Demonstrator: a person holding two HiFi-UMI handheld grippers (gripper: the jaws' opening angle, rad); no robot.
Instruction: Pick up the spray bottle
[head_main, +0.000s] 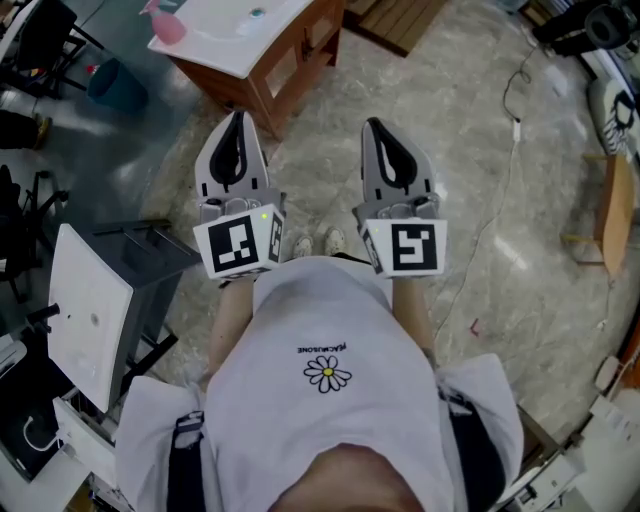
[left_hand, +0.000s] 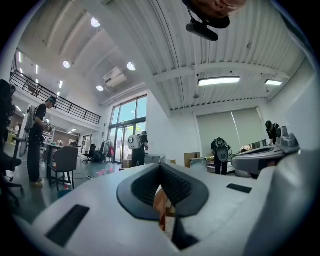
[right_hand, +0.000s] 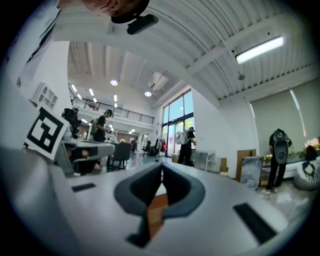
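No spray bottle can be made out for certain in any view. A pink object stands on the corner of a white-topped wooden table ahead of me; I cannot tell what it is. My left gripper and right gripper are held level side by side over the stone floor, short of the table. In the left gripper view the left gripper has its dark pads pressed together with nothing between them. The right gripper looks the same in the right gripper view. Both face a large hall.
A white and grey folding stand is at my left. A blue bin sits left of the table. A cable runs over the floor at right, near wooden boards. People stand far off in the hall.
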